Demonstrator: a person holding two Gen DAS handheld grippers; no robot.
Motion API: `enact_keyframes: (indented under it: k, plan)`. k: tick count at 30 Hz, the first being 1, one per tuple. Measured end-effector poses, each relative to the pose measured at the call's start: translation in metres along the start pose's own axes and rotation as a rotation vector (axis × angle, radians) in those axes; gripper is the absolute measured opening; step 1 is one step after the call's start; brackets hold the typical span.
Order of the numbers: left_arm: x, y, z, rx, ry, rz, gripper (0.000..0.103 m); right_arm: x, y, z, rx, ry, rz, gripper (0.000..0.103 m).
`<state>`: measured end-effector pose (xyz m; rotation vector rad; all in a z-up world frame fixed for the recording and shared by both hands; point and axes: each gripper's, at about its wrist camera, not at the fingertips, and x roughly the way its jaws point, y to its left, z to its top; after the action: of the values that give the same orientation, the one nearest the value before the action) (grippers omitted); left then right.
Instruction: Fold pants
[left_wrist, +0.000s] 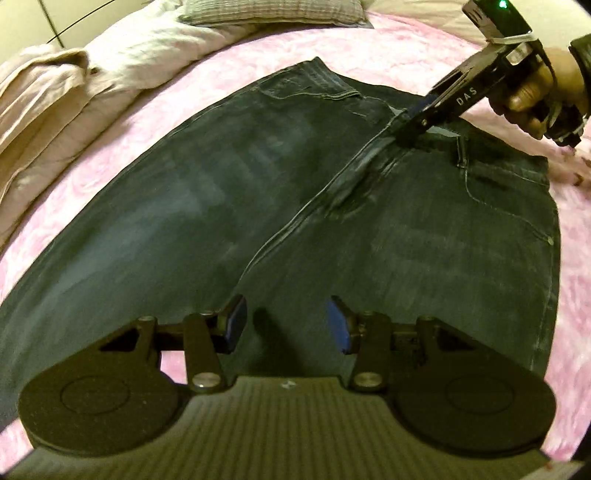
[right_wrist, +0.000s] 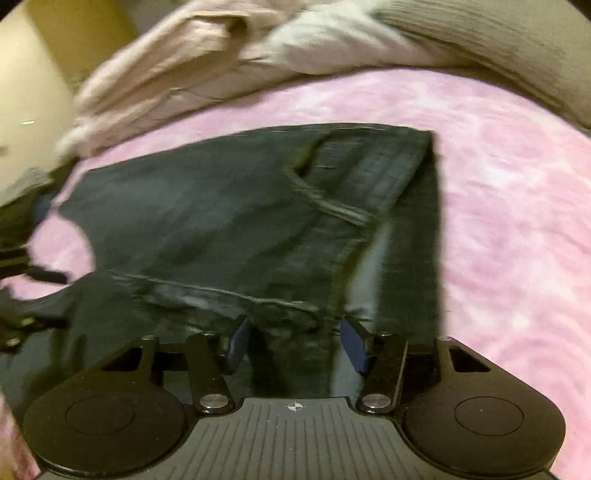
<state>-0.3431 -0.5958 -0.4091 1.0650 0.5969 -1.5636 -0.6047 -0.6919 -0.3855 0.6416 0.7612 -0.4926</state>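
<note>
Lying flat: jeans (left_wrist: 258, 206) | pink bedspread (left_wrist: 406, 44) | bedding (left_wrist: 55, 110) beside | left tongs (left_wrist: 286, 325), right tongs (right_wrist: 295, 341) released

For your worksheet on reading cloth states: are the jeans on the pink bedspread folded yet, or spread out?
Spread out. The jeans lie flat on the bedspread, both legs side by side, the waistband and fly showing, with no fold across them.

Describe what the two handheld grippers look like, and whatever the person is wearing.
Both grippers are black with blue finger pads and round discs flanking a ribbed grey base. The right gripper, seen from the left wrist camera, bears white letters "DAS", a green light on top and white ties. A dark sleeve covers the wrist.
</note>
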Motion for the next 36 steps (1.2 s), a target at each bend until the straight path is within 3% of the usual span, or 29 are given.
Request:
enact_keyframes:
  k: [3, 7, 12, 15, 18, 19, 23, 26, 32, 36]
  plan:
    - [0.010, -0.010, 0.009, 0.051, 0.023, 0.005, 0.043, 0.010, -0.003, -0.003, -0.006, -0.017, 0.030, 0.050]
    - [0.016, -0.018, 0.017, 0.085, 0.044, 0.013, 0.043, 0.002, -0.022, -0.001, 0.129, -0.015, 0.072, 0.013]
    - [0.023, -0.028, 0.039, 0.100, 0.015, -0.025, 0.043, -0.036, -0.030, 0.013, 0.133, -0.072, -0.008, 0.011]
    - [0.037, -0.033, 0.043, 0.109, 0.027, -0.048, 0.043, -0.022, -0.042, 0.011, 0.154, -0.014, -0.047, 0.015]
    - [0.039, -0.032, 0.034, 0.094, 0.048, -0.053, 0.043, -0.015, -0.035, 0.010, 0.133, 0.007, -0.095, 0.030]
    - [0.035, -0.030, 0.029, 0.084, 0.051, -0.052, 0.044, -0.021, -0.032, 0.009, 0.141, -0.005, -0.113, 0.036]
    - [0.003, -0.015, -0.004, 0.011, 0.075, -0.021, 0.044, -0.062, -0.013, -0.011, 0.183, -0.059, -0.173, 0.042]
    - [-0.026, -0.004, -0.041, -0.042, 0.116, 0.015, 0.044, -0.092, 0.011, -0.046, 0.226, -0.031, -0.216, 0.047]
    - [-0.063, -0.007, -0.109, -0.070, 0.189, 0.031, 0.045, -0.128, 0.039, -0.126, 0.464, 0.018, -0.271, 0.059]
    - [-0.062, -0.022, -0.134, -0.033, 0.219, 0.008, 0.045, -0.120, 0.035, -0.146, 0.626, -0.055, -0.248, 0.059]
